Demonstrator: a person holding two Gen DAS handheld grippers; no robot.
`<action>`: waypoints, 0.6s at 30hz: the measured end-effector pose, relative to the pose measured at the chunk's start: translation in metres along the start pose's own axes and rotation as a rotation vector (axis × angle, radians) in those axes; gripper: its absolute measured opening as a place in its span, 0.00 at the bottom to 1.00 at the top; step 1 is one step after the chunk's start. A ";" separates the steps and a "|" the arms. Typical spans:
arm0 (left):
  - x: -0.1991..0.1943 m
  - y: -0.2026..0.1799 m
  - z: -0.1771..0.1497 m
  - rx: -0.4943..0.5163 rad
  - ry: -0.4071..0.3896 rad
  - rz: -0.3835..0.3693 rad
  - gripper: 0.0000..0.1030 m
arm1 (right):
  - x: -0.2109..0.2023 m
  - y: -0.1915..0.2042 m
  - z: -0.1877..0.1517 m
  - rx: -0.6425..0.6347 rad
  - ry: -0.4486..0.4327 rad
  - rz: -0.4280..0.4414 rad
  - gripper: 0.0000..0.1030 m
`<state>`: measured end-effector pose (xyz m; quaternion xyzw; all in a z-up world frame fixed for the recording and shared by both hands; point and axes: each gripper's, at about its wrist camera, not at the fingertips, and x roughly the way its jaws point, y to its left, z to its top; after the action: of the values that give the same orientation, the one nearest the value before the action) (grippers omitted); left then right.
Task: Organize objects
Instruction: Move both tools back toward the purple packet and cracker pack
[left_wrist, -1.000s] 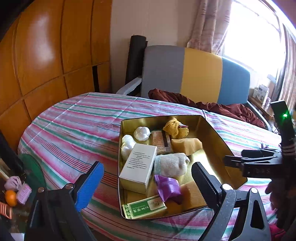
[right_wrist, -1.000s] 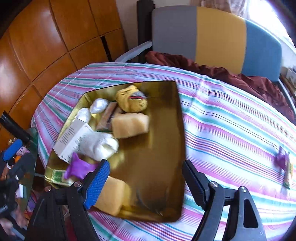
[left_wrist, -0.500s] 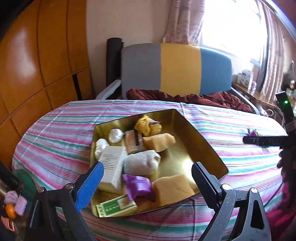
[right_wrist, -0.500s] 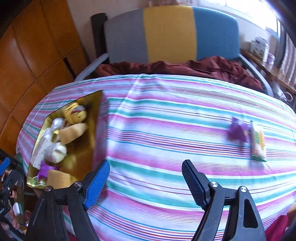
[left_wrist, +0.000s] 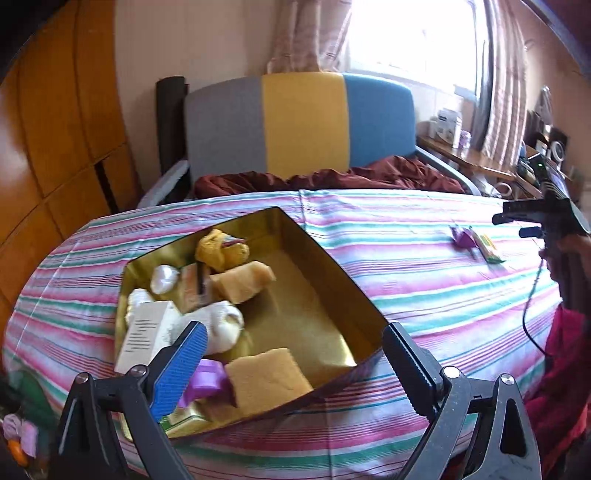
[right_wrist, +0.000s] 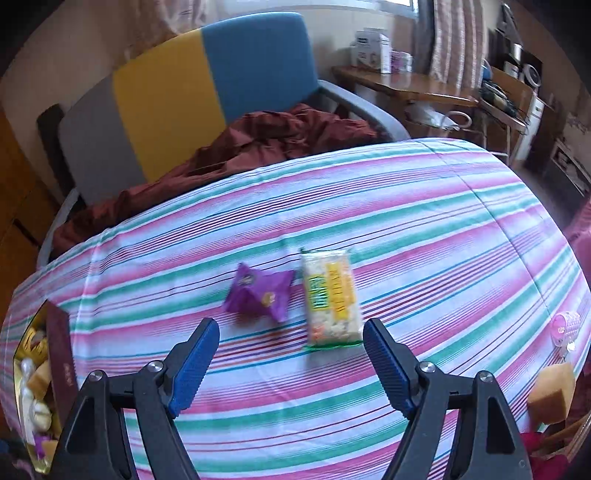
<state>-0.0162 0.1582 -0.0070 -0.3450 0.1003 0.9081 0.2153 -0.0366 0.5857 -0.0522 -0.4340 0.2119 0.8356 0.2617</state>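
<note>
A gold tin box (left_wrist: 332, 266) sits on the striped table, holding a yellow sock ball (left_wrist: 221, 247), sponge blocks (left_wrist: 266, 376), a white sock roll (left_wrist: 221, 325), a white carton (left_wrist: 147, 332) and a purple packet (left_wrist: 207, 376). My left gripper (left_wrist: 291, 369) is open and empty over the box's near edge. A purple packet (right_wrist: 260, 295) and a green-yellow snack bar (right_wrist: 330, 299) lie side by side on the cloth. My right gripper (right_wrist: 291, 362) is open and empty just short of them. They also show far right in the left wrist view (left_wrist: 476, 240).
A striped armchair (left_wrist: 303, 125) with a maroon cloth (right_wrist: 236, 147) stands behind the table. A pink curler (right_wrist: 565, 328) and a sponge block (right_wrist: 552, 395) lie at the table's right edge. The box's end (right_wrist: 59, 354) is at far left. A desk (right_wrist: 413, 85) stands beyond.
My right gripper has swung right, away from the box, and now faces the purple packet and snack bar. My left gripper's view has also shifted right over the box. Both stay open.
</note>
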 end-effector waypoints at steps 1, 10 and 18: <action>0.002 -0.003 0.000 0.006 0.005 -0.005 0.94 | 0.006 -0.009 0.005 0.019 0.005 -0.025 0.79; 0.020 -0.038 0.016 0.056 0.042 -0.073 0.94 | 0.063 -0.022 0.012 -0.029 0.117 -0.087 0.79; 0.048 -0.085 0.049 0.058 0.091 -0.204 0.94 | 0.101 -0.017 0.010 -0.098 0.213 -0.121 0.77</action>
<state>-0.0379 0.2652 -0.0059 -0.3880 0.1008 0.8615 0.3117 -0.0813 0.6306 -0.1330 -0.5444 0.1711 0.7769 0.2661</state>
